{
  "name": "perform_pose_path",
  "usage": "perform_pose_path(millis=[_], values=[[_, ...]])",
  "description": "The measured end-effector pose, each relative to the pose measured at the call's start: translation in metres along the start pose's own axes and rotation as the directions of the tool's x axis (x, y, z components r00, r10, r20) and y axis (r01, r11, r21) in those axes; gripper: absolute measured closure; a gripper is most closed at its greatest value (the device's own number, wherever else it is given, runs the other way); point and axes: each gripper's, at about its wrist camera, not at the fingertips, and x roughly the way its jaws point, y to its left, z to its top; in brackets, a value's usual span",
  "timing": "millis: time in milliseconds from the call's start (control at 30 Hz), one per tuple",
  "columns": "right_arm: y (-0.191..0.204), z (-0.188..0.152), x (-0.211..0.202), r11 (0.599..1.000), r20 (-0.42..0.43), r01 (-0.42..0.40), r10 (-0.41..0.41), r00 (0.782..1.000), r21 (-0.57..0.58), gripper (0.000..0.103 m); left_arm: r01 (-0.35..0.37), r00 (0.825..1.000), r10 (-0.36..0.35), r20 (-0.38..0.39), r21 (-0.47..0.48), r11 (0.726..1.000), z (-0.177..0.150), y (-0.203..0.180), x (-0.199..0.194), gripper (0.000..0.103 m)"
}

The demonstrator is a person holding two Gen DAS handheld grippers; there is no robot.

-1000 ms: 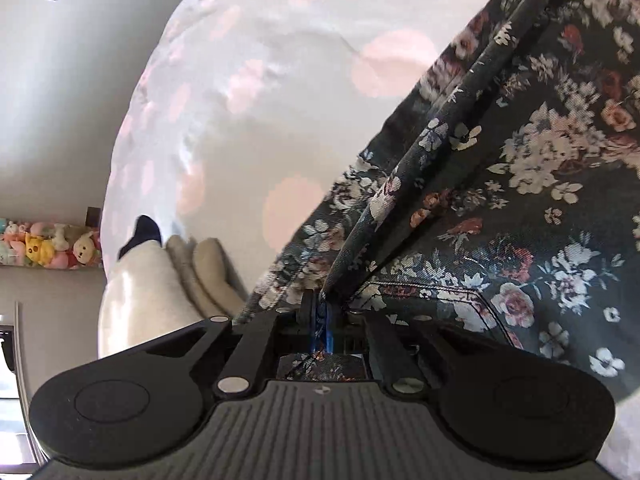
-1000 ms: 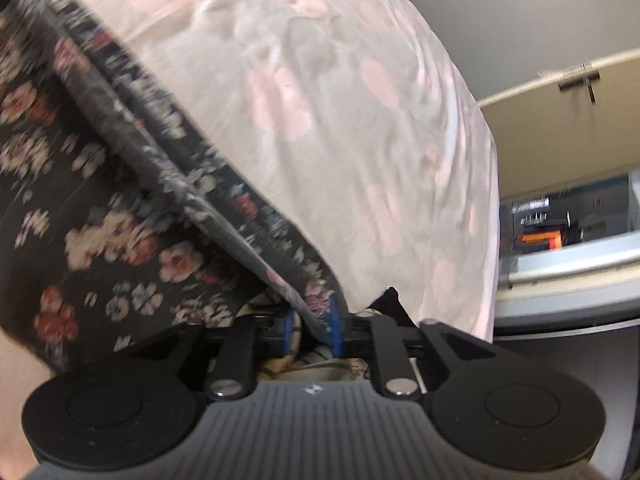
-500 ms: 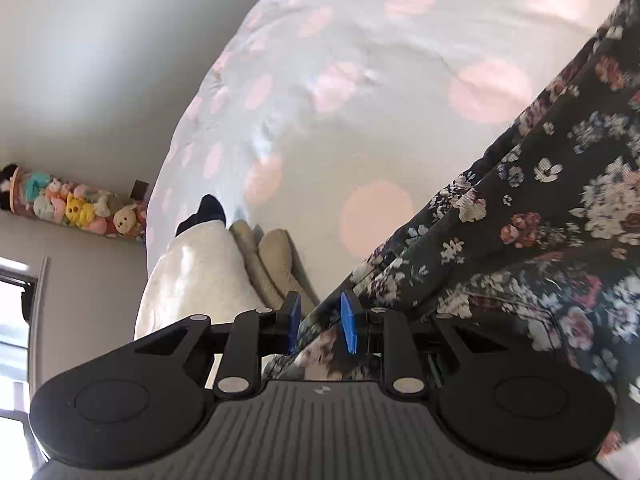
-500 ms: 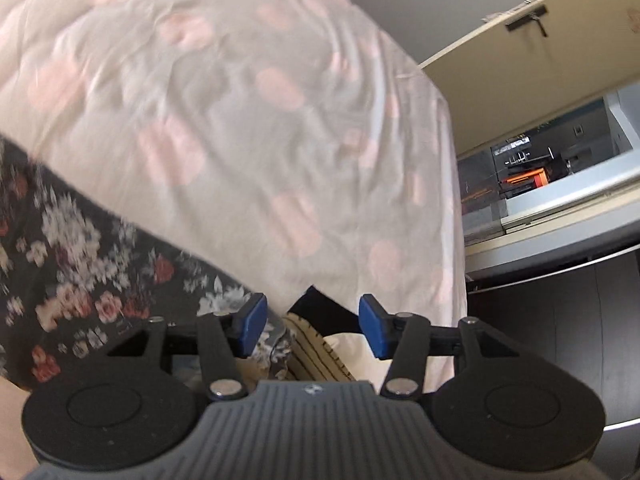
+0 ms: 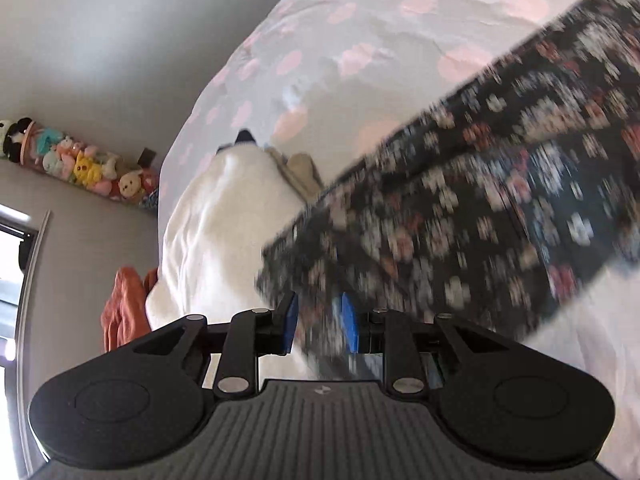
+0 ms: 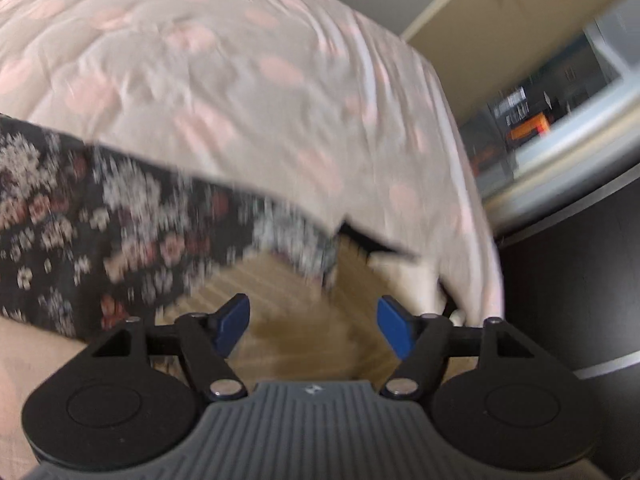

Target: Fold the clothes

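In the left wrist view the left gripper (image 5: 317, 326) sits nearest, its ribbed grey body and black arms ending in blue pads (image 5: 289, 322). The jaws stand parted with a gap between the pads. A blurred corner of the floral garment (image 5: 460, 216), dark thin fabric printed with white and red flowers, hangs across that gap; whether it touches either pad cannot be told. From there the garment runs as a broad band toward 2 o'clock, lying over the bedspread (image 5: 360, 40), a soft, slightly wrinkled pale cover with large pink dots. At 11 o'clock from the jaws lies a thick white folded cloth (image 5: 216, 232), with beige pieces (image 5: 300, 170) at its far end. An orange crumpled cloth (image 5: 122, 308) sits at 9 o'clock by the bed's edge. Far off at 10 o'clock, a row of plush toys (image 5: 80, 160) lines a wall ledge.

In the right wrist view the right gripper (image 6: 314, 326) has its jaws released wide, nothing between the blue fingertips (image 6: 394, 330). Just beyond lies a tan striped fabric (image 6: 288, 304). The floral garment (image 6: 100, 216) stretches from 12 toward 9 o'clock, flat on the dotted bedspread (image 6: 260, 80). At 2 o'clock a shelf unit (image 6: 532, 120) stands far back, blurred.
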Motion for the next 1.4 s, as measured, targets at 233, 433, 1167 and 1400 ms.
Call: perform_pose_path(millis=[233, 433, 1167, 1400], values=[[-0.02, -0.039, -0.048, 0.997, 0.091, 0.07, -0.073, 0.993, 0.035, 0.097, -0.016, 0.999, 0.015, -0.034, -0.025, 1.0, -0.042, 0.004, -0.021, 0.08], [-0.105, -0.07, -0.094, 0.945, 0.033, 0.269, -0.279, 0.96, 0.187, 0.097, -0.029, 0.999, 0.026, -0.045, -0.073, 0.997, -0.065, 0.011, -0.033, 0.08], [-0.028, -0.147, -0.172, 0.926, 0.291, -0.068, -0.047, 0.956, 0.372, 0.052, 0.233, 0.972, -0.193, 0.136, -0.433, 0.871, -0.13, 0.037, -0.023, 0.059], [0.073, -0.133, -0.143, 0.844, 0.325, -0.328, 0.196, 0.925, 0.425, 0.047, 0.322, 0.946, -0.25, 0.207, -0.502, 0.802, -0.14, 0.038, 0.016, 0.056]])
